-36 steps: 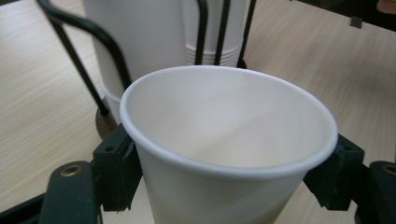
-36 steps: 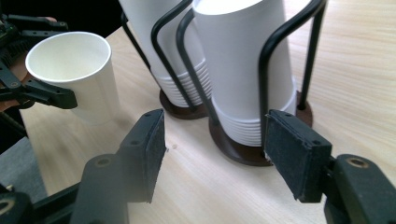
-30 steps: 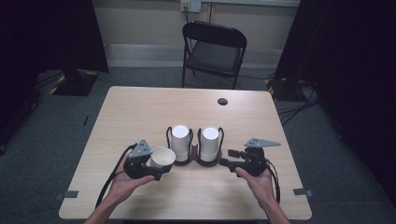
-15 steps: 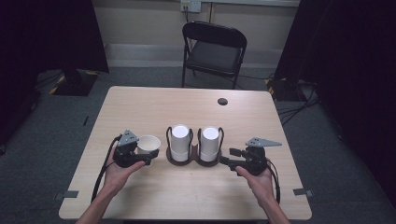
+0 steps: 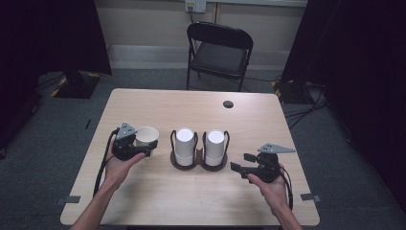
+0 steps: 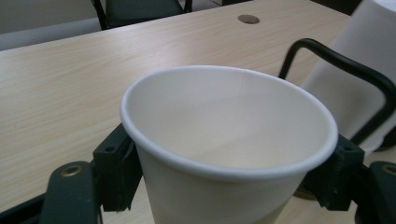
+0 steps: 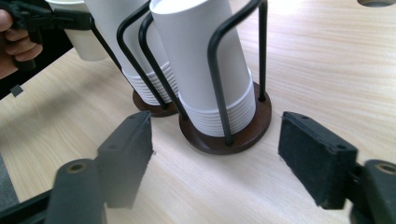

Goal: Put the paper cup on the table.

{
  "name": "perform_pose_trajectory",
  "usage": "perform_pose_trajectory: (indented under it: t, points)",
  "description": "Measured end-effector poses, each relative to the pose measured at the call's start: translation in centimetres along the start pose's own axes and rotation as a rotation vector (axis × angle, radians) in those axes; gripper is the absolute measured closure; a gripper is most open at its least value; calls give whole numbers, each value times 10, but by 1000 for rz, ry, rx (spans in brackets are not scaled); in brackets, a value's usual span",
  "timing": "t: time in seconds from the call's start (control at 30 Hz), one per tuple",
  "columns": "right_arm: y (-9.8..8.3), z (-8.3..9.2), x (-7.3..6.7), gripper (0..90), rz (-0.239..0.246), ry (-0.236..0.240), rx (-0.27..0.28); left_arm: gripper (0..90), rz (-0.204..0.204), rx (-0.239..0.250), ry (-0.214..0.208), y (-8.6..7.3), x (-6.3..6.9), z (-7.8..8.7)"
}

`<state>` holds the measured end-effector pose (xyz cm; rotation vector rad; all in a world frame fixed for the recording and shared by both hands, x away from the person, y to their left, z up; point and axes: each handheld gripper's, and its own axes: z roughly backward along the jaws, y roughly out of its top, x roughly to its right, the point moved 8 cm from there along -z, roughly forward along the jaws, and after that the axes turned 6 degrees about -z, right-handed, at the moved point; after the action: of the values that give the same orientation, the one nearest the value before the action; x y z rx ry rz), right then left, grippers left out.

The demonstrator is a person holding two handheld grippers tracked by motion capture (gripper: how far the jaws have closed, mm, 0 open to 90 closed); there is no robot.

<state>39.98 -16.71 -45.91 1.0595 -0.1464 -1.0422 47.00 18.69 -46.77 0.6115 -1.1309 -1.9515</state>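
The left claw (image 5: 143,146) grips a paper cup (image 5: 146,135) upright, mouth up, toward the tabletop's (image 5: 158,108) left edge, just left of the cup rack (image 5: 198,162); the right claw (image 5: 241,162), wide and empty, points at the rack's right stack (image 5: 215,146).

This looks like a lab or studio set up for recording. A lone light wooden table (image 5: 191,191) stands at the centre of the frame on grey carpet. Black curtains (image 5: 48,33) hang at the upper left and down the right edge. An empty black folding chair (image 5: 219,52) sits at top centre before a pale wall with an outlet (image 5: 196,5). Tape marks (image 5: 68,200) lie near the lower corners.
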Motion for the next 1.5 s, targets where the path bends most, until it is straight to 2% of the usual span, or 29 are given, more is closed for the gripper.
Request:
perform_pose_trajectory:
  t: [0.27,0.47,0.6,0.7,0.8,0.93,0.97,1.1,1.17,1.2,1.23,1.3,1.4,1.5]
  points:
    - [-2,-1,0,219,-2,7,2,242,7,12,34,3,-14,-13]
    - [-4,-3,0,222,-2,3,-3,238,11,36,35,6,-16,-18]
    - [-6,-5,0,226,-6,4,-10,237,-3,20,53,2,-20,-25]
    - [-6,-5,-1,233,-2,9,-13,237,7,20,60,-1,-22,-31]
    - [-6,-6,-1,239,-2,11,-18,235,12,18,61,-3,-22,-34]
    - [-8,-6,-1,254,-9,17,-26,233,5,-9,58,-9,-22,-41]
    - [-8,-7,-1,254,-8,20,-28,232,15,-5,57,-10,-21,-42]
    - [-10,-7,-2,255,-6,26,-34,230,2,-9,55,-10,-19,-44]
    - [-9,-8,-2,256,-6,28,-33,228,11,-8,46,-10,-17,-46]
    - [-10,-8,-2,256,-7,28,-34,227,7,-14,52,-11,-18,-46]
    - [-10,-8,-1,257,-7,27,-35,225,20,-8,43,-11,-17,-47]
    - [-9,-8,-2,266,-14,32,-33,223,7,-18,45,-12,-18,-46]
    - [-9,-7,-1,266,-13,31,-32,224,22,-19,35,-13,-17,-47]
    - [-9,-6,-1,266,-15,32,-30,225,13,-32,29,-15,-15,-48]
